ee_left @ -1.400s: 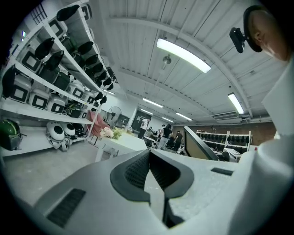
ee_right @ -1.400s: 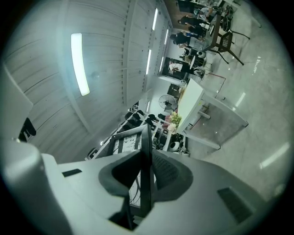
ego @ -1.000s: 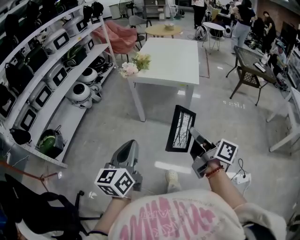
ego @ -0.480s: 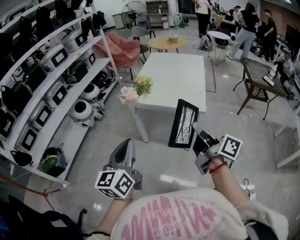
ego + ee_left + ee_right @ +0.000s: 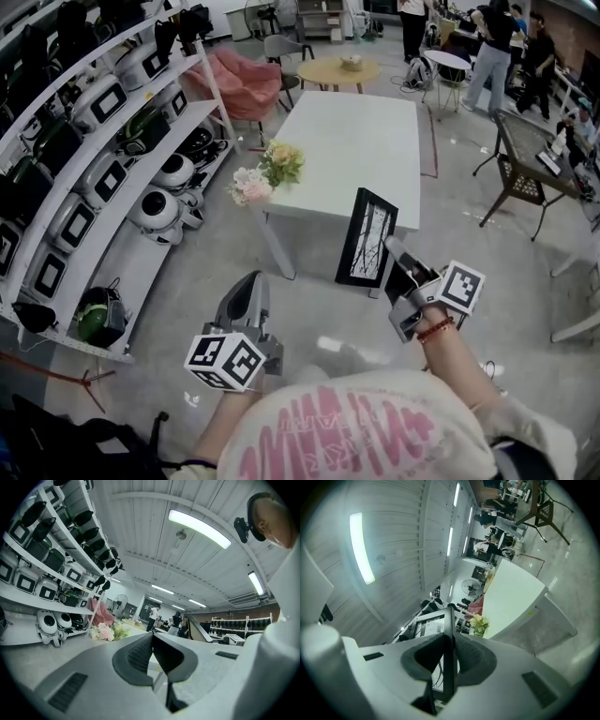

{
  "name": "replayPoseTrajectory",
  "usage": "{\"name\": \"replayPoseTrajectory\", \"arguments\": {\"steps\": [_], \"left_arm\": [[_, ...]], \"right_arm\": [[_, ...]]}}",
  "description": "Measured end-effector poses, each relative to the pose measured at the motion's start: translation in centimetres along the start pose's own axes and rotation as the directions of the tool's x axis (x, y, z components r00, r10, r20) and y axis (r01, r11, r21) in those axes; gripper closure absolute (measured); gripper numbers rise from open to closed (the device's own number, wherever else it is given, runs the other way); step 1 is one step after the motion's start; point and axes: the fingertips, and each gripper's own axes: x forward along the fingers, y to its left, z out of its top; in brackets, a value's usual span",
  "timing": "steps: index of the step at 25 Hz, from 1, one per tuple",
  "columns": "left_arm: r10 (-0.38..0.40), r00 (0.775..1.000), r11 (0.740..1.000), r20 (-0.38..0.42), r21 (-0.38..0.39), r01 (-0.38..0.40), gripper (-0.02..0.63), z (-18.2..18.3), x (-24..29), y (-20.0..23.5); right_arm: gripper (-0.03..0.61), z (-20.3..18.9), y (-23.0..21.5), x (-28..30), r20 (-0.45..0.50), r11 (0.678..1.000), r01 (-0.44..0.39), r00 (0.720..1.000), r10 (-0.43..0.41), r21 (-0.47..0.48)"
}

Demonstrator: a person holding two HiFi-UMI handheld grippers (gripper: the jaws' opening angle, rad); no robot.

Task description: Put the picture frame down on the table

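The black picture frame (image 5: 367,239) with a pale print of branches hangs in the air just before the near edge of the white table (image 5: 356,141). My right gripper (image 5: 394,254) is shut on its right edge, and the right gripper view shows the frame's edge (image 5: 449,634) pinched between the jaws. My left gripper (image 5: 251,292) is lower left, over the floor, shut with nothing in it; its jaw tips (image 5: 151,637) meet in the left gripper view.
A bunch of flowers (image 5: 265,172) lies on the table's near left corner. Shelves (image 5: 94,178) of appliances run along the left. A round wooden table (image 5: 340,71), a pink beanbag (image 5: 239,80), a dark chair (image 5: 527,169) and people (image 5: 491,47) stand farther back.
The table has come closer as I walk toward it. The frame, held in the right gripper, has risen and now overlaps the table's near edge. The left gripper is unchanged.
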Motion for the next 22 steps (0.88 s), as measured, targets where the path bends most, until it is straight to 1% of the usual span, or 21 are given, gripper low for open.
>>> {"name": "replayPoseTrajectory", "arguments": {"steps": [6, 10, 15, 22], "left_arm": [[0.015, 0.999, 0.999, -0.038, -0.028, -0.016, 0.611, -0.8, 2.1, 2.8], [0.006, 0.998, 0.999, -0.055, -0.048, -0.009, 0.611, -0.7, 4.8, 5.3], [-0.035, 0.997, 0.998, -0.07, -0.051, 0.031, 0.611, 0.8, 9.4, 8.1], [-0.099, 0.988, 0.995, -0.116, -0.035, 0.095, 0.611, 2.7, 16.0, 12.2]], "right_arm": [[0.497, -1.2, -3.7, 2.3, -0.028, 0.996, 0.073, 0.997, -0.072, 0.059], [0.497, -0.9, -5.2, 5.1, -0.029, 0.994, 0.101, 0.995, -0.099, 0.051], [0.497, 0.1, -6.1, 9.6, -0.025, 0.991, 0.129, 0.991, -0.128, 0.031], [0.497, 2.1, -7.3, 15.5, 0.039, 0.984, 0.167, 0.985, -0.17, 0.064]]}}
